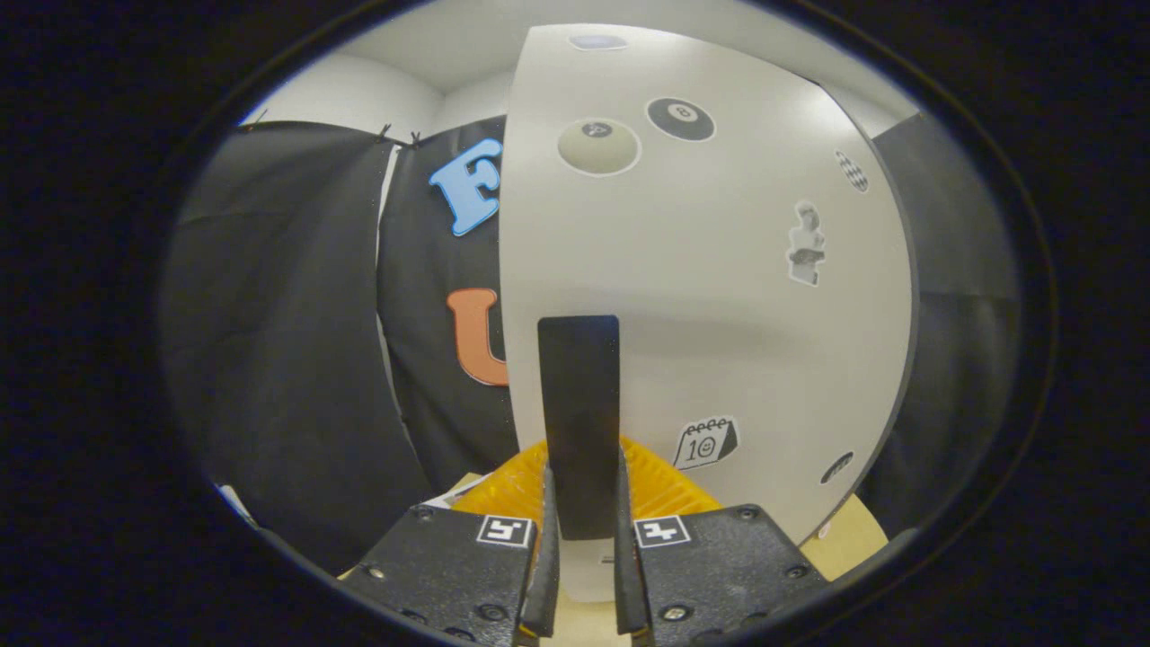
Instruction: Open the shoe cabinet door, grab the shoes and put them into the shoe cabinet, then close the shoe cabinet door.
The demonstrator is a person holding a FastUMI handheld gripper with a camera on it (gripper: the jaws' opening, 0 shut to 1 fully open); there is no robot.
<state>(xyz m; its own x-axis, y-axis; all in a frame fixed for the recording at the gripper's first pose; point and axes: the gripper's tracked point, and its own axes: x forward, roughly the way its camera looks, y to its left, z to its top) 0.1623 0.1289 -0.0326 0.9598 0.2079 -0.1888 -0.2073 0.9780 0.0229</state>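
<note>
gripper (pixel 582 503) on door handle
jaws closed on the black handle (pixel 579 404) of the white door (pixel 719 296), at 12 o'clock.

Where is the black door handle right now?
In the gripper view, the black handle sits on the white cabinet door, clamped between the claw fingers, left of the calendar sticker.

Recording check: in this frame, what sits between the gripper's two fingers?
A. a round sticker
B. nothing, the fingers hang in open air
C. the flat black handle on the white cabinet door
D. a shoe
C: the gripper has both fingers closed against the sides of the flat black handle, which stands upright on the white sticker-covered cabinet door.
</note>
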